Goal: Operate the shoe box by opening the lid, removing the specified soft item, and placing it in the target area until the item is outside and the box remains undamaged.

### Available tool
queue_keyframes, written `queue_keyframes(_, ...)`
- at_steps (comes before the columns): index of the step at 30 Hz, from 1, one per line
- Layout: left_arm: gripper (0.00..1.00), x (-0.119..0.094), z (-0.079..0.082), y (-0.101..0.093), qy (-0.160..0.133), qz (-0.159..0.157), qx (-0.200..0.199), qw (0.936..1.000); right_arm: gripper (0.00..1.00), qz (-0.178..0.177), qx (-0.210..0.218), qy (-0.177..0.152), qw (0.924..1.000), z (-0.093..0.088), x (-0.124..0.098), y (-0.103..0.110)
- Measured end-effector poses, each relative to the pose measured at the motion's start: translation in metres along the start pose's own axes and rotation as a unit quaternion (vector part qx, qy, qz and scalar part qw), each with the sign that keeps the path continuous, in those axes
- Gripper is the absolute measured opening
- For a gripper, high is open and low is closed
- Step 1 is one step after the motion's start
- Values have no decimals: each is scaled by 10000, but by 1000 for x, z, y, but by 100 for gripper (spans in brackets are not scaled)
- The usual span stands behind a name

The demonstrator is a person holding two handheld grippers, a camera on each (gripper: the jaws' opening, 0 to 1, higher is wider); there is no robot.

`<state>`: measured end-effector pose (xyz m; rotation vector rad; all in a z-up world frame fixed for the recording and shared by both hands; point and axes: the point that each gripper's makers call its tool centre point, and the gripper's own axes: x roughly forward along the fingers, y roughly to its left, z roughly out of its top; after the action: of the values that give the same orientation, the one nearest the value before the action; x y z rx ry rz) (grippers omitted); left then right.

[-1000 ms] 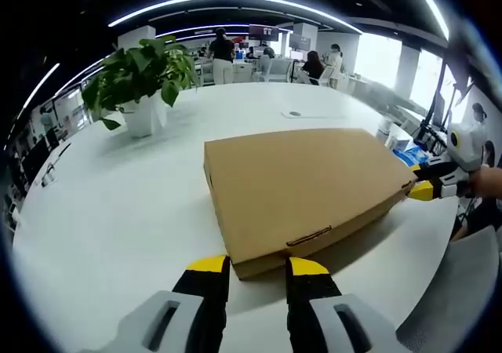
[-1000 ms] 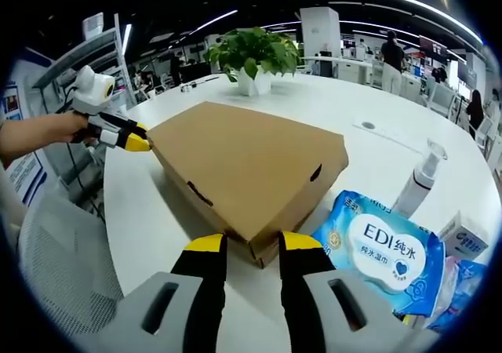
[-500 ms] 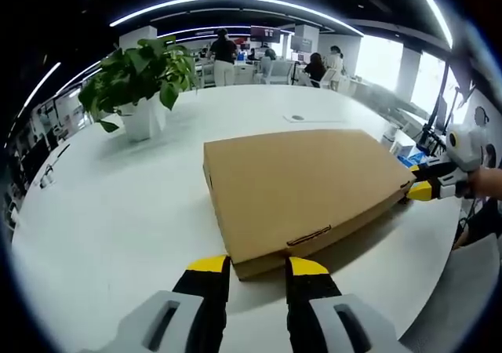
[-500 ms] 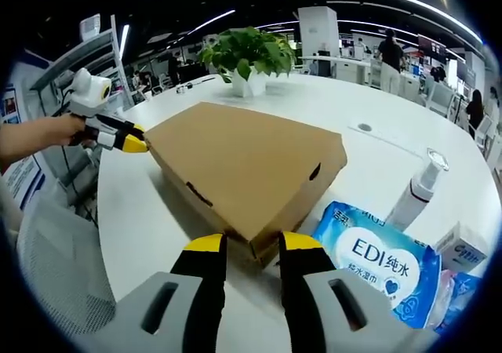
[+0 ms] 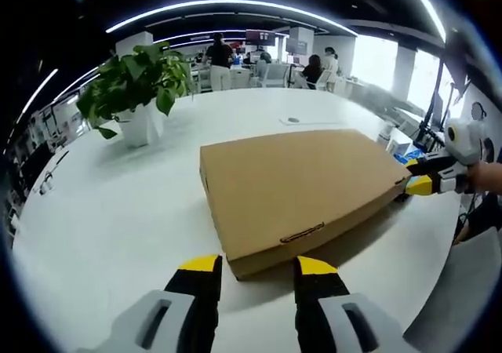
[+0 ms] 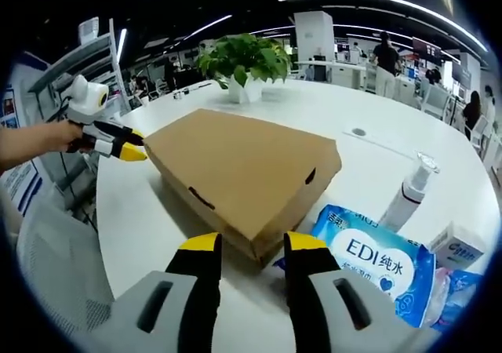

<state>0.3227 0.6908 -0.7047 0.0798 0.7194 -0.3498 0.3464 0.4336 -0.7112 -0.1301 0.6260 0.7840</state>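
Fingers (image 5: 202,265) of both grippers stand parted, holding nothing, at opposite corners of the shut shoe box (image 5: 298,188); lift its lid evenly, I'd say.

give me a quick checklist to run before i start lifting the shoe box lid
1. Lid shut and flat on the shoe box: ok, closed, no dents seen.
2. Left hand-held gripper at a box corner: ok, open, jaws either side of the near corner, not gripping.
3. Right hand-held gripper at its corner: ok, open, jaws straddling the corner.
4. Front tab slot released: cannot tell.
5. Room to place the item: ok on the white table toward the potted plant; not ok on the other side, where the wet wipes pack and pump bottle lie close to the box.
6. Soft item inside: cannot tell, box shut.
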Motion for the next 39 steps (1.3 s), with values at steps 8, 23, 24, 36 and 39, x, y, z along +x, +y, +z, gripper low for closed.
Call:
queue_keyframes(8,46,-20,0,-8,-241,49,-34,9997,35,-301,-155,-142,9993,-4,-34,-13)
queue_keyframes(23,63,-60,-2,-53,-804,-232,157,9964,50,-1050,3,-354,9938,-29,-102,-45)
queue_keyframes(24,64,-62,-3,-55,-832,-240,165,9961,52,-1105,22,-393,9931,-31,-108,-46)
queue_keyframes(36,82,-90,-6,-84,-1146,-393,277,9922,69,-1352,35,-492,9896,-53,-152,-39)
queue_keyframes(39,89,-94,-8,-89,-1197,-401,318,9915,75,-1389,13,-593,9885,-53,-160,-36)
